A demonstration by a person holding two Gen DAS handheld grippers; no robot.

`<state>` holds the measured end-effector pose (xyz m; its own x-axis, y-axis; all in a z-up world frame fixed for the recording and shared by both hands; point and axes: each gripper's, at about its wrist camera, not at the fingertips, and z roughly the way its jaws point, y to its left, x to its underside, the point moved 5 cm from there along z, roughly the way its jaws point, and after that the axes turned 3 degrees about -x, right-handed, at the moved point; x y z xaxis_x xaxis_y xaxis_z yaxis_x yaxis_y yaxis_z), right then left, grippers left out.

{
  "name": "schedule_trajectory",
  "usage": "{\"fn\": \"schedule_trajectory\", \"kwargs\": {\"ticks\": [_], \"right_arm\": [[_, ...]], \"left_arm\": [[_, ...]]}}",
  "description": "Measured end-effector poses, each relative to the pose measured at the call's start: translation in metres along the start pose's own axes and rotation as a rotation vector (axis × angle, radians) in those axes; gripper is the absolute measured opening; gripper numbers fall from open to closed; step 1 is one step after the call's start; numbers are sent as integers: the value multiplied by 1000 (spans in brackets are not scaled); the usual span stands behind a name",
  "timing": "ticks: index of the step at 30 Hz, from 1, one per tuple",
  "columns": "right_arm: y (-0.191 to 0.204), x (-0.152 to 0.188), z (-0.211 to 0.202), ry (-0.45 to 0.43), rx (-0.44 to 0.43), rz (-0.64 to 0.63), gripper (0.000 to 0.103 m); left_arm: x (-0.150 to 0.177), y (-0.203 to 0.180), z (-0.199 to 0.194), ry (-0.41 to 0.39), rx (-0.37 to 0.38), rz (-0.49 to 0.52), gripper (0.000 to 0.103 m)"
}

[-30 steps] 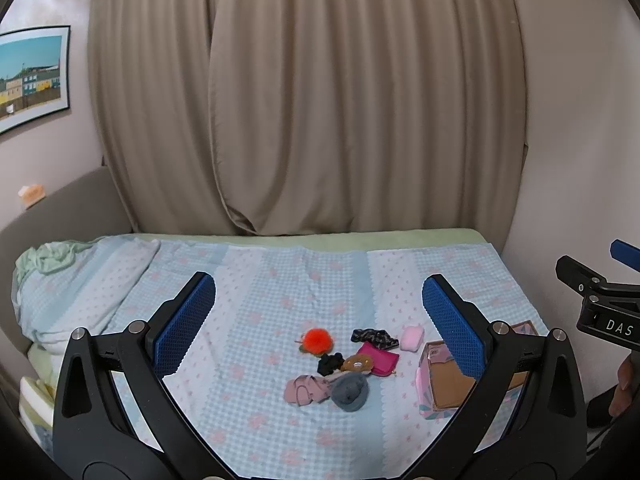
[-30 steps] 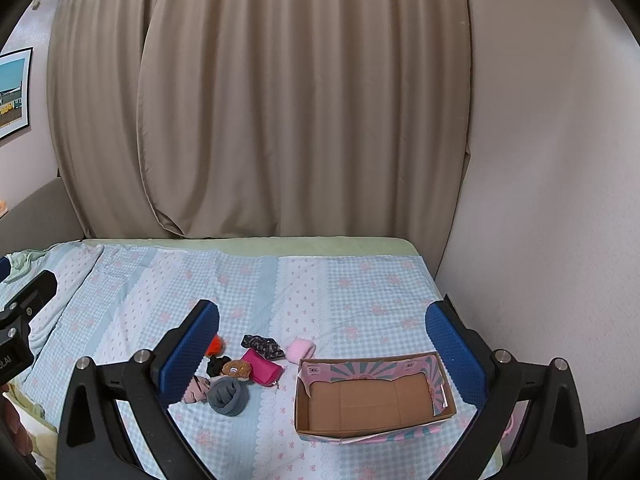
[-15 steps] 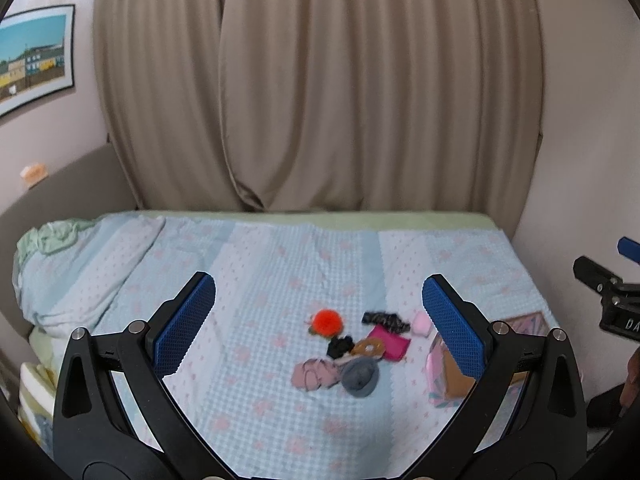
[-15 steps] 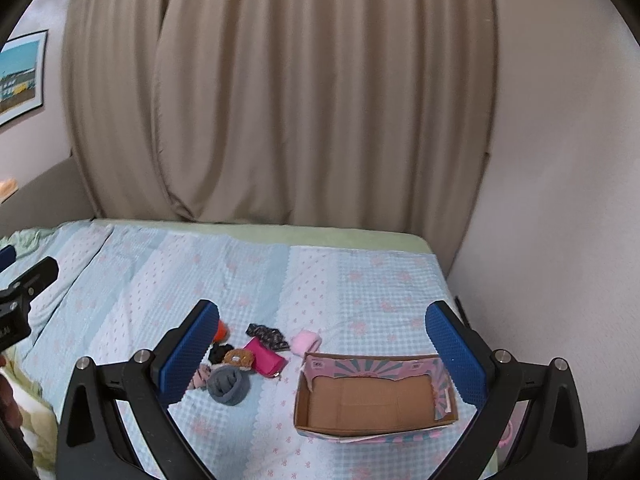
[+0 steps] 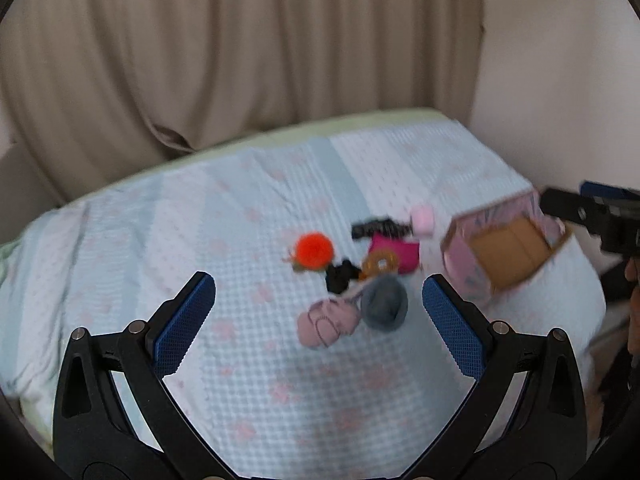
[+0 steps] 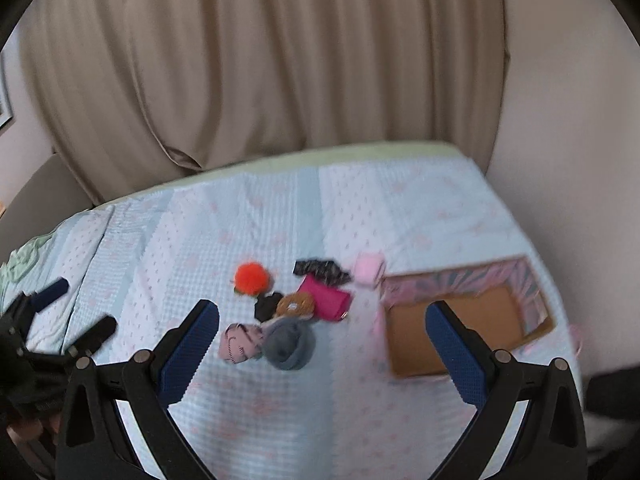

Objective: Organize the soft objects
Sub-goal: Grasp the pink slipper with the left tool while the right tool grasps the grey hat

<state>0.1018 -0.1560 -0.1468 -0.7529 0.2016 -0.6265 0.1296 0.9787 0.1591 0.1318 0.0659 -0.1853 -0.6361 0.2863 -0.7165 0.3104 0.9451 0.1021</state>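
Observation:
Several small soft things lie clustered on the bed: an orange pompom (image 5: 314,249) (image 6: 251,277), a grey roll (image 5: 384,306) (image 6: 289,344), a pale pink pouch (image 5: 326,323) (image 6: 240,342), a magenta pouch (image 5: 394,252) (image 6: 326,302), a brown donut-like piece (image 5: 378,265) (image 6: 295,304), a black piece (image 5: 339,276), a dark patterned scrunchie (image 5: 376,227) and a light pink pad (image 5: 422,218) (image 6: 367,271). An open pink cardboard box (image 5: 508,246) (image 6: 460,332) stands right of them. My left gripper (image 5: 318,320) and right gripper (image 6: 322,340) are open and empty, above the bed, apart from the objects.
The bed has a light blue patterned sheet (image 5: 240,240) with a rumpled cover (image 6: 24,260) at the left. Beige curtains (image 5: 240,60) hang behind it and a wall (image 6: 560,100) closes the right side. Both views are motion-blurred.
Both grippers have moved forward and tilted down toward the bed, so the cluster and box look larger and nearer. Nothing was taken hold of.

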Motion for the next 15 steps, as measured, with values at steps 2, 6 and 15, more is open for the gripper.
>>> {"fn": "schedule_trajectory", "kwargs": {"ticks": [2, 6, 15], "right_arm": [[5, 8, 21, 20, -3, 47, 103], [13, 26, 66, 72, -1, 134, 103], [19, 78, 172, 169, 14, 220, 102]], "left_arm": [[14, 5, 27, 31, 48, 34, 102], [39, 10, 78, 75, 117, 115, 102], [98, -4, 191, 152, 253, 266, 102]]}}
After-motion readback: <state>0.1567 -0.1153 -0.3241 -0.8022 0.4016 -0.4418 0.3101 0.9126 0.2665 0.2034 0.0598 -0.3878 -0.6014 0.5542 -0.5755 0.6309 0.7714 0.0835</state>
